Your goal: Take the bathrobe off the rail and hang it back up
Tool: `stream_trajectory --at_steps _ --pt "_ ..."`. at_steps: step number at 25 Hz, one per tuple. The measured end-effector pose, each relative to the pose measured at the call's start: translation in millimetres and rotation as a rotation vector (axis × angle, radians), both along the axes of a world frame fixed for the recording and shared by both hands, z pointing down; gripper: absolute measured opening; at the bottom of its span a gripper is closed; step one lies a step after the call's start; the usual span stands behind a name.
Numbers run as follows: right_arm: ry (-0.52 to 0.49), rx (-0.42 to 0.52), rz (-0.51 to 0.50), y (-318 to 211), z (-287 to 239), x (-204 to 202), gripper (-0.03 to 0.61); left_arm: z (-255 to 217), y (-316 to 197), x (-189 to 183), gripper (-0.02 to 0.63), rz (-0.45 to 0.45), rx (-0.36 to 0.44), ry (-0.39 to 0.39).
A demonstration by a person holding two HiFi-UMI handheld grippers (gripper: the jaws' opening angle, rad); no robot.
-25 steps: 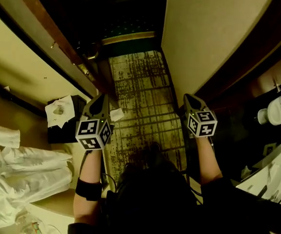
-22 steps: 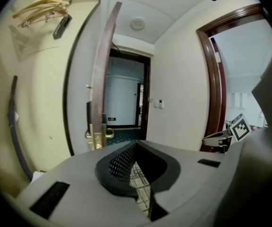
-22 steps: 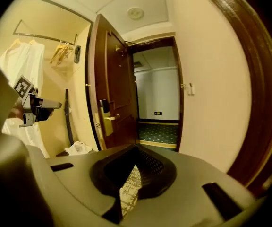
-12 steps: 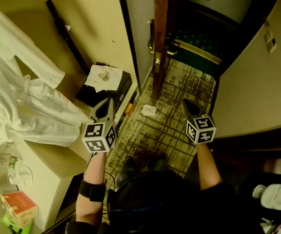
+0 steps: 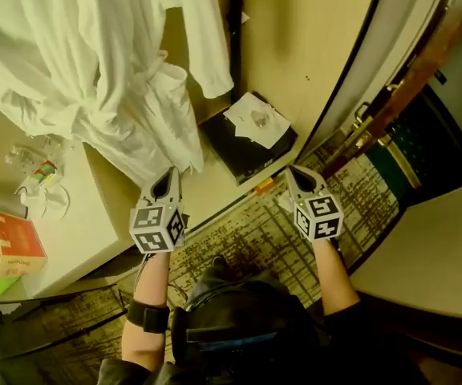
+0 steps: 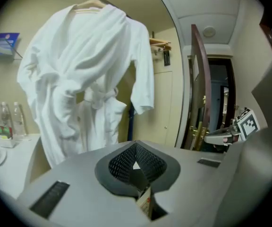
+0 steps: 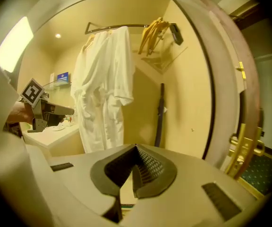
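**Bathrobe** point(image 5: 95, 62): hangs on a hanger point(image 6: 89, 4) from the rail point(image 7: 126, 26), long axis vertical, beside the counter point(image 5: 70, 239). It lies ahead of both grippers and to their left, well apart from either.

**Left gripper** point(image 5: 167, 176): the nearer of the two, aimed toward the robe's lower half. Jaws closed tip to tip, nothing between them.

**Right gripper** point(image 5: 294, 172): farther off, on the door side. Jaws likewise closed and empty.

The first reach probably falls to the left.

Person seen from above in dark clothing point(image 5: 239, 327), a black band point(image 5: 146, 315) round the left forearm. The left tool point(image 5: 168, 176) and right tool point(image 5: 293, 172) are grey and pointed, each carrying a white cube point(image 5: 157, 228) with black square markers and ribbed black pads point(image 6: 122, 162).
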State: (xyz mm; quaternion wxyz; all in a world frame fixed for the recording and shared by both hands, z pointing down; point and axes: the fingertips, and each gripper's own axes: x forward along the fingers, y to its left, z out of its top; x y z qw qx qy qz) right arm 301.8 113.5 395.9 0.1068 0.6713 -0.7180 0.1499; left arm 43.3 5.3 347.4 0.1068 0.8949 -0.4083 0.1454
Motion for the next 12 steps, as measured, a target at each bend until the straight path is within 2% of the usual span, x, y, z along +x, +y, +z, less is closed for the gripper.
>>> stream_trajectory --at_steps 4,7,12 --pt "-0.052 0.008 -0.149 -56.0 2.3 -83.4 0.012 -3.1 -17.9 -84.7 0.002 -0.131 0.011 -0.016" --pt "-0.054 0.013 -0.238 -86.6 0.0 -136.5 0.014 -6.2 -29.8 -137.1 0.002 -0.209 0.019 -0.019" --pt "-0.038 0.012 -0.308 -112.1 -7.1 -189.8 0.012 -8.8 -41.8 -188.3 0.002 -0.265 0.02 -0.002"
